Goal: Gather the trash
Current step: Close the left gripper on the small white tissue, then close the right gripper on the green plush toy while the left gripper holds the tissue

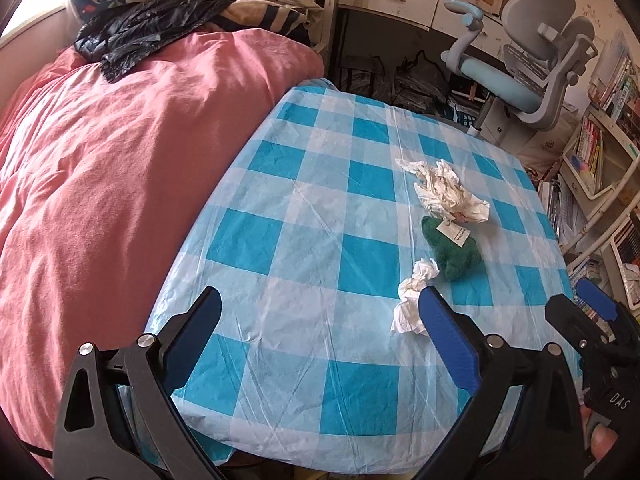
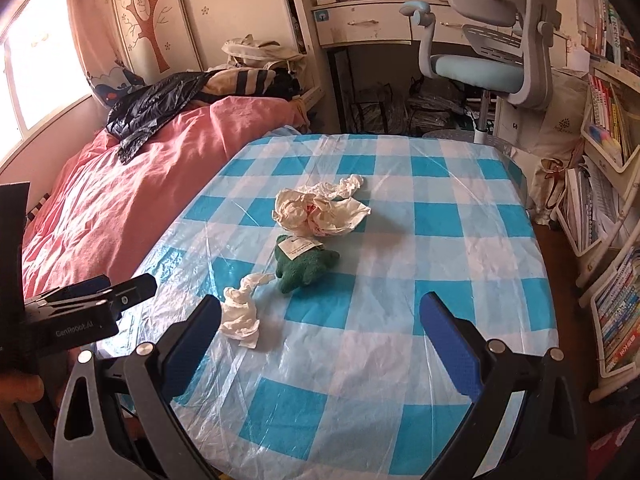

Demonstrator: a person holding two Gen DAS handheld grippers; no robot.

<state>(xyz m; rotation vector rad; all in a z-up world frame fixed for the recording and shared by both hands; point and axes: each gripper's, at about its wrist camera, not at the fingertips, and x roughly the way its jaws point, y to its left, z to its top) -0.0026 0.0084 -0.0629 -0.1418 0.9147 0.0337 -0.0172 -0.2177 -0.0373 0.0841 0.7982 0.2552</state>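
Observation:
On the blue-and-white checked tablecloth [image 1: 304,240] [image 2: 440,264] lie a small twisted white tissue [image 1: 412,300] [image 2: 240,312], a green plush toy with a paper tag [image 1: 454,250] [image 2: 306,262], and a bigger crumpled white wrapper [image 1: 444,190] [image 2: 320,210]. My left gripper [image 1: 320,304] is open near the table's front edge, its right finger just beside the small tissue. My right gripper [image 2: 320,310] is open too, hovering over the table with the small tissue by its left finger. Neither holds anything. The right gripper shows at the left wrist view's right edge [image 1: 588,308].
A bed with a pink cover [image 1: 120,168] [image 2: 112,192] runs along the table's left side, with a black plastic bag [image 1: 148,28] [image 2: 152,112] on it. A desk and a grey-blue chair [image 1: 532,64] [image 2: 488,48] stand behind; bookshelves [image 2: 612,200] line the right.

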